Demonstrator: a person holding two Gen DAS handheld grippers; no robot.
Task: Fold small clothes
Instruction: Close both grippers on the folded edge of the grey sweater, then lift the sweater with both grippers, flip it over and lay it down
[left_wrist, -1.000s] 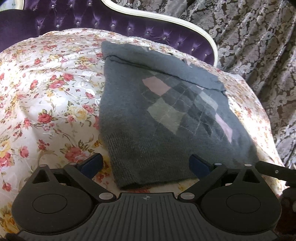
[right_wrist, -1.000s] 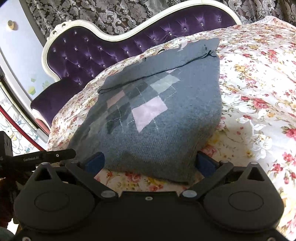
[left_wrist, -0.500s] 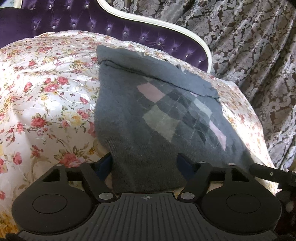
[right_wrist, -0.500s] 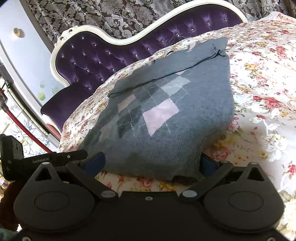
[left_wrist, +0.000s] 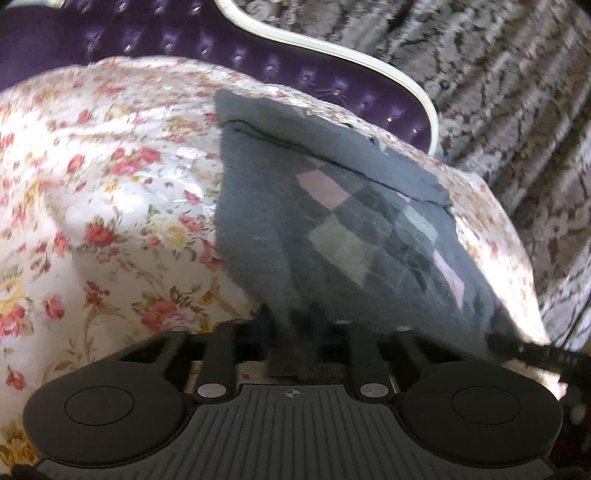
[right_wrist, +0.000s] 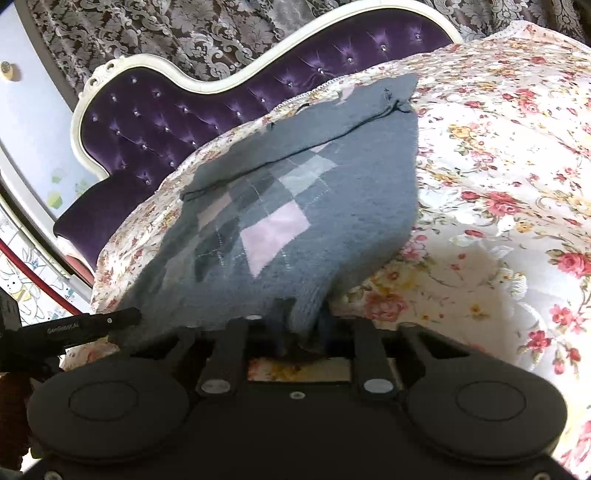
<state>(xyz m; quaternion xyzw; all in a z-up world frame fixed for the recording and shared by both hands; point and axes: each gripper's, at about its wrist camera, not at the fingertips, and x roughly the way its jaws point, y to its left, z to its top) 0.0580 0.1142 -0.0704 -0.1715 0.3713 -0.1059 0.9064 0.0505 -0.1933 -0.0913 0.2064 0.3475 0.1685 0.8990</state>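
A grey argyle sweater (left_wrist: 332, 229) with pink and pale diamonds lies on the flowered bedspread (left_wrist: 110, 206), its far part folded over. My left gripper (left_wrist: 295, 325) is shut on the near hem at the sweater's left corner, and the cloth bunches up between its pads. In the right wrist view the same sweater (right_wrist: 295, 229) rises into my right gripper (right_wrist: 301, 325), whose jaws are closing with the hem's right corner pinched between them. Both corners are lifted slightly off the bedspread (right_wrist: 498, 184).
A purple tufted headboard (right_wrist: 184, 107) with a white frame curves behind the bed. Patterned grey curtains (left_wrist: 498, 92) hang beyond it. Part of the other gripper (right_wrist: 74, 326) shows at the left edge of the right wrist view. Flowered bedspread lies to the outer side of each gripper.
Both grippers went from wide open astride the hem to closed on it. The hem corners now bunch up and lift between the pads.
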